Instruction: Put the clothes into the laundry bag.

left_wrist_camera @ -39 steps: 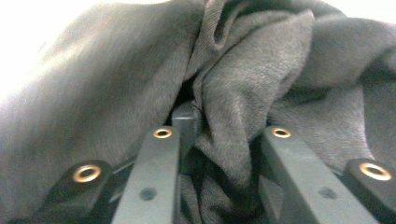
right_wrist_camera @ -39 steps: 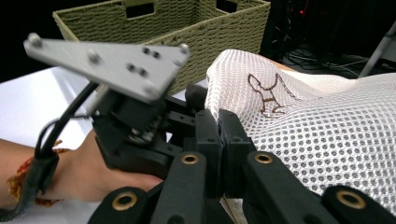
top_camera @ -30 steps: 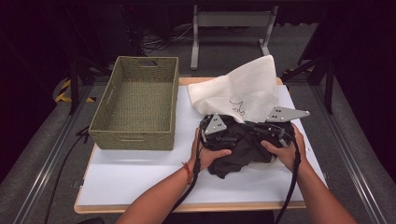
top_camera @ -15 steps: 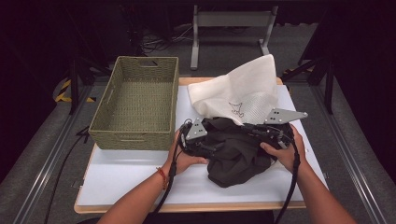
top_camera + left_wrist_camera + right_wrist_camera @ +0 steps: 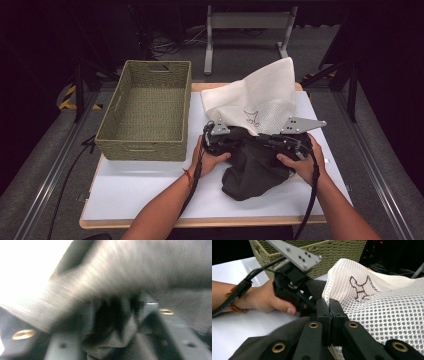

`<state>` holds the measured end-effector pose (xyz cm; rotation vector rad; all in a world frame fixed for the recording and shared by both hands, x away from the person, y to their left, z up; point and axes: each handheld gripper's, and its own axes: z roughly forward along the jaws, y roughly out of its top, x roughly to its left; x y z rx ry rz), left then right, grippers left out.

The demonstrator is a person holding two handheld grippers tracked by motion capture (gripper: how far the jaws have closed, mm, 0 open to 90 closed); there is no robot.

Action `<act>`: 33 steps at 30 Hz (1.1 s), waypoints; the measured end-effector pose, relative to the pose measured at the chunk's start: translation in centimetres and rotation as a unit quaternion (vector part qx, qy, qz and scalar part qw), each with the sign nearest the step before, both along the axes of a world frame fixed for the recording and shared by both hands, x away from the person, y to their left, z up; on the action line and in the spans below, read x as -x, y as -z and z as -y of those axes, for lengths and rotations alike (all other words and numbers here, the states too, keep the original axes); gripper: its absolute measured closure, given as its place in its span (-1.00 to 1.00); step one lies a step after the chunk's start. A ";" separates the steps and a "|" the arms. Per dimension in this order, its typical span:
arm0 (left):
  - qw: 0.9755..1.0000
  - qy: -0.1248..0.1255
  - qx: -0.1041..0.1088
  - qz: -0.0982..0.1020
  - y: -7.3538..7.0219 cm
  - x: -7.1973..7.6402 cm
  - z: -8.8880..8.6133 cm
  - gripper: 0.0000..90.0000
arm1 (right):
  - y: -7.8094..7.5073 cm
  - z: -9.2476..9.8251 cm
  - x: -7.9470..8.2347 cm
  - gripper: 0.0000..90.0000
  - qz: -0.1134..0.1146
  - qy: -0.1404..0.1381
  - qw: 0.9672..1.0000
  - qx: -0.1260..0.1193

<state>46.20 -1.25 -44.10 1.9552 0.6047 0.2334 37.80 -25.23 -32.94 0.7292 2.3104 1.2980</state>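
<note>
L gripper (image 5: 216,139): jaws just been closing, dark cloth (image 5: 252,167) bunched between them, looks pinched (blurry) | R gripper (image 5: 329,315): jaws together on cloth's right edge | cloth: on white table (image 5: 140,185), front of white mesh fabric (image 5: 260,97), right of basket (image 5: 145,107)

Basket (image 5: 145,110) left; dark garment (image 5: 255,167) probably overlapping mesh cloth (image 5: 257,97) behind.

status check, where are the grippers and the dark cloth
Left gripper jaws just closing on the dark cloth. Right gripper shut on it. White mesh cloth crowds behind.
</note>
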 end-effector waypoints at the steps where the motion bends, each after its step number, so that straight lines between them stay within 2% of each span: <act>1: 1.000 -0.003 0.003 0.005 -0.1 0.0 -0.2 0.78 | 0.0 0.0 0.0 0.98 0.000 0.000 1.000 -0.001; 4: 1.000 0.000 0.007 0.019 -0.6 0.4 -0.4 0.86 | 0.0 0.1 0.1 0.98 -0.002 -0.002 1.000 -0.005; 6: 0.999 -0.001 0.028 0.027 -1.1 0.8 -0.4 0.87 | 0.1 0.2 0.1 0.97 -0.005 -0.004 1.000 -0.010; 8: 0.999 0.016 0.032 0.039 -1.4 1.2 0.1 0.87 | 0.2 0.0 0.1 0.98 -0.010 -0.010 1.000 -0.017; 9: 0.998 0.025 0.046 0.040 -1.4 1.5 0.4 0.87 | 0.2 -0.1 0.1 0.98 -0.011 -0.012 1.000 -0.019; 11: 0.997 0.029 0.060 0.046 -1.5 1.9 0.7 0.87 | 0.1 -0.6 0.3 0.98 -0.007 -0.018 1.000 -0.016; 13: 0.995 0.040 0.085 0.032 -1.4 2.0 1.0 0.88 | 0.0 -1.0 0.5 0.98 -0.006 -0.021 1.000 -0.018; 14: 0.995 0.043 0.089 0.034 -1.3 2.2 1.3 0.88 | -0.1 -1.1 0.5 0.98 -0.005 -0.024 1.000 -0.019; 16: 0.992 0.065 0.102 0.037 -1.5 3.0 2.0 0.88 | -0.4 -1.1 0.5 0.98 -0.006 -0.026 0.999 -0.032; 17: 0.991 0.079 0.102 0.039 -1.6 3.3 2.5 0.88 | -0.5 -1.2 0.5 0.98 -0.006 -0.029 0.999 -0.037; 18: 0.990 0.085 0.097 0.049 -1.8 3.7 2.9 0.88 | -0.6 -1.2 0.5 0.98 -0.005 -0.031 0.999 -0.041; 19: 0.990 0.085 0.097 0.049 -1.8 3.7 2.9 0.88 | -0.6 -1.2 0.5 0.98 -0.005 -0.031 0.999 -0.041; 21: 0.988 0.107 0.095 0.065 -2.1 4.3 3.6 0.88 | -1.0 -1.4 0.6 0.98 0.001 -0.033 0.998 -0.047; 22: 0.987 0.105 0.101 0.067 -2.2 4.5 3.6 0.87 | -1.3 -1.4 0.7 0.98 0.002 -0.034 0.998 -0.057; 23: 0.986 0.105 0.111 0.061 -2.3 4.6 3.4 0.87 | -1.7 -1.4 0.7 0.98 0.004 -0.035 0.997 -0.067; 24: 0.986 0.112 0.110 0.061 -2.2 4.5 3.3 0.87 | -1.9 -1.3 0.7 0.98 0.007 -0.035 0.997 -0.071; 25: 0.987 0.111 0.101 0.064 -2.1 4.5 3.3 0.87 | -2.2 -1.2 0.8 0.98 0.009 -0.036 0.996 -0.078; 27: 0.987 0.120 0.084 0.071 -1.9 4.9 3.3 0.87 | -2.7 -1.2 0.8 0.98 0.012 -0.036 0.995 -0.087; 29: 0.988 0.107 0.071 0.085 -2.0 5.4 3.1 0.86 | -2.8 -1.2 0.8 0.98 0.011 -0.035 0.996 -0.086; 30: 0.988 0.106 0.073 0.088 -2.2 5.5 2.8 0.84 | -2.7 -1.3 0.8 0.98 0.011 -0.034 0.996 -0.085; 31: 0.988 0.111 0.075 0.082 -2.3 5.5 2.4 0.83 | -2.5 -1.4 0.8 0.98 0.010 -0.033 0.996 -0.085; 32: 0.988 0.104 0.073 0.085 -2.5 5.6 2.0 0.78 | -2.4 -1.3 0.7 0.98 0.008 -0.033 0.996 -0.087; 33: 0.989 0.100 0.073 0.083 -2.7 5.8 1.5 0.64 | -2.4 -1.4 0.7 0.98 0.006 -0.033 0.996 -0.087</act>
